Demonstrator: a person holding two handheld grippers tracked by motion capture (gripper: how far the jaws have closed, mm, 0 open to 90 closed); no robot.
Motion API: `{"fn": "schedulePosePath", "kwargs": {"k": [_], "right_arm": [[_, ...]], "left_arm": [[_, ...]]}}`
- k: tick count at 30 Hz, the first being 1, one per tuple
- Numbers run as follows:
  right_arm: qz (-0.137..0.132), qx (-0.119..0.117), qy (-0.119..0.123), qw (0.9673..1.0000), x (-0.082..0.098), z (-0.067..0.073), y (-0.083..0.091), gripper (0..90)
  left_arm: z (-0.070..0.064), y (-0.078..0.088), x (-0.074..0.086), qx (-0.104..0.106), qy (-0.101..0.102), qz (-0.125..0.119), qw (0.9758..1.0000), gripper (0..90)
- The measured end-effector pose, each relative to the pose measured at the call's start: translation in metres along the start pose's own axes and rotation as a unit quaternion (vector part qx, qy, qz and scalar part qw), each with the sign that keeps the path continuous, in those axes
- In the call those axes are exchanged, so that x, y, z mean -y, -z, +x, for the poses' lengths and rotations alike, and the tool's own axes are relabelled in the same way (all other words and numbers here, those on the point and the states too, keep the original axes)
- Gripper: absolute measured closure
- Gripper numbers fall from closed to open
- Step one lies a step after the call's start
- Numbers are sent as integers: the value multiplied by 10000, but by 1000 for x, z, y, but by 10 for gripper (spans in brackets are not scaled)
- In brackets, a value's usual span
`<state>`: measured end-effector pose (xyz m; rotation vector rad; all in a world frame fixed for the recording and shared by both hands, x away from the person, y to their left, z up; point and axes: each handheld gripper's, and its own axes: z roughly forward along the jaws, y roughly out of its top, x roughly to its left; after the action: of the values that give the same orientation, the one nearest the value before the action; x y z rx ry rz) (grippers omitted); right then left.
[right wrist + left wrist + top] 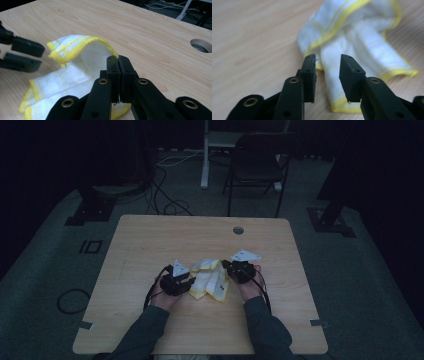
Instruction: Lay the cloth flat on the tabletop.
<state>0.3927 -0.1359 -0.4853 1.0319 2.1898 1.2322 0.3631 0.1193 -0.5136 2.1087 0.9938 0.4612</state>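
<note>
A white cloth with yellow borders (210,277) lies crumpled on the wooden table (150,245), between my two grippers. My left gripper (189,283) sits at the cloth's left side. In the left gripper view its jaws (327,58) stand open just above the table, and a fold of the cloth (359,37) lies past and partly between them, untouched. My right gripper (226,266) is at the cloth's right. Its jaws (117,58) are shut on a raised yellow edge of the cloth (72,75). The left gripper (41,57) shows open at the far left of the right gripper view.
A round cable hole (238,230) sits near the table's far edge, also seen as the hole (201,45) in the right gripper view. A folding chair (257,165) and cables (165,202) are on the floor beyond the table. Bare wood surrounds the cloth.
</note>
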Motion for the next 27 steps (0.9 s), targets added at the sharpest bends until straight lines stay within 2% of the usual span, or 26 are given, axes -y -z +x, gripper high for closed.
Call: {"fn": "schedulePosePath", "kwargs": {"k": [4, 6, 16, 19, 22, 25, 27], "right_arm": [[-1, 9, -33, 10000, 0, -1, 0, 888], [10, 16, -32, 10000, 0, -1, 0, 888], [9, 108, -100, 9999, 1, -5, 1, 889], [8, 137, -111, 9998, 1, -6, 1, 889], [13, 173, -151, 9997, 1, -9, 2, 889], [28, 250, -208, 9995, 1, -12, 4, 889], [24, 316, -259, 9992, 2, -15, 6, 889]], "left_arm": [[0, -10, 4, 42, 78, 205, 9998, 601], [1, -15, 7, 43, 189, 332, 9993, 579], [-1, -22, 8, 140, 265, 530, 9981, 585], [-3, -22, 7, 160, 281, 550, 9980, 634], [-7, -22, 7, 187, 126, 549, 9982, 732], [-10, -20, 5, 97, -40, 569, 9983, 841], [-10, -16, 4, 61, -101, 533, 9985, 870]]}}
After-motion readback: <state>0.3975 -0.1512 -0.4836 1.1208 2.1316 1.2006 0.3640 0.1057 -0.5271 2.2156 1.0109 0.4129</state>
